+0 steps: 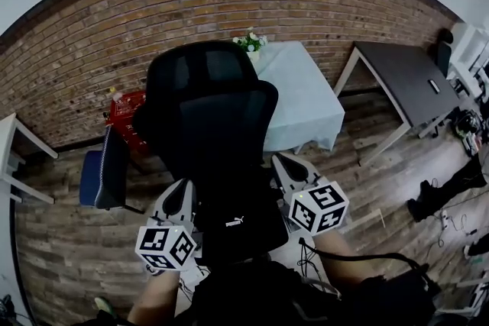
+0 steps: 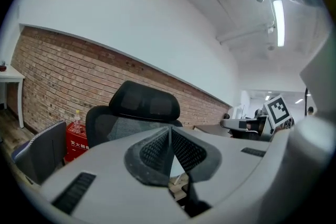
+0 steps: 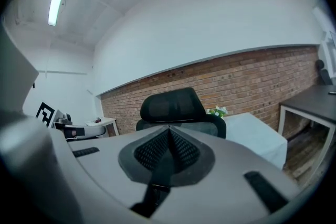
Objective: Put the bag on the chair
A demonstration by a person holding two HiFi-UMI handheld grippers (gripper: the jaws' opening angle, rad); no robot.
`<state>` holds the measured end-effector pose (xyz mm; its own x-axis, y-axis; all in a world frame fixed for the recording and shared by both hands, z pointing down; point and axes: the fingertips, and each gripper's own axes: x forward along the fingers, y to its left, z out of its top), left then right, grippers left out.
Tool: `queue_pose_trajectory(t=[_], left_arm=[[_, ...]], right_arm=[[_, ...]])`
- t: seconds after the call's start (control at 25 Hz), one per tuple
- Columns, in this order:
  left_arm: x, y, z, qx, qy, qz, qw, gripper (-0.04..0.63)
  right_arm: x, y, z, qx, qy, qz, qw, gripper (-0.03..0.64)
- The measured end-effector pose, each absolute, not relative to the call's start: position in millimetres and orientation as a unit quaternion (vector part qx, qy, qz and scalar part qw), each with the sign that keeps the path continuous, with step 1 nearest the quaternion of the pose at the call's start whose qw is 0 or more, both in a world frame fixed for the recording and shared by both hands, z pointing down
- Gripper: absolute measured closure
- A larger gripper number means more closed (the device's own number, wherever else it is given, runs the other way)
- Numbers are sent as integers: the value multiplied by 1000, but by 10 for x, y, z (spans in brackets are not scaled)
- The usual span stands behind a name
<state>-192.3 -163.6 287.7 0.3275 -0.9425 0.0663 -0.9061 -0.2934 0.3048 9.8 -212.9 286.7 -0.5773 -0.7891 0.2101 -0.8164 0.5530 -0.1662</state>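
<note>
A black bag (image 1: 234, 222) hangs between two hand-held grippers, just behind the back of a black office chair (image 1: 210, 107). The bag is plain, dark and soft-looking, with a small white logo near its top. Its outline merges with the chair's dark mesh, so its full shape is hard to make out. It is off the floor and not on the chair seat.

The left gripper (image 1: 186, 188) is clenched, its ribbed pads together, with a dark strap (image 2: 190, 194) dropping from between them. The right gripper (image 1: 280, 162) is clenched likewise on a dark strap running down from its pads; both look like the bag's handles.

The chair has a tall headrest and faces a brick wall (image 1: 92, 50). Beyond it stands a table with a pale cloth (image 1: 306, 103), with white flowers (image 1: 250, 42) at its far corner. A red box (image 1: 124, 118) sits left of the chair.
</note>
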Motion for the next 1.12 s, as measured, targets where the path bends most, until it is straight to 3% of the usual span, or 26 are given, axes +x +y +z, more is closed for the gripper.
queue_pose_trajectory(t=[0.6, 1.12], left_arm=[[-1984, -1545, 2509, 795, -596, -56, 101, 578], [-2114, -1514, 2466, 786, -607, -56, 105, 578]], right_arm=[[63, -2008, 2492, 457, -885, 74, 37, 600], [-47, -1948, 2433, 447, -892, 60, 34, 600]])
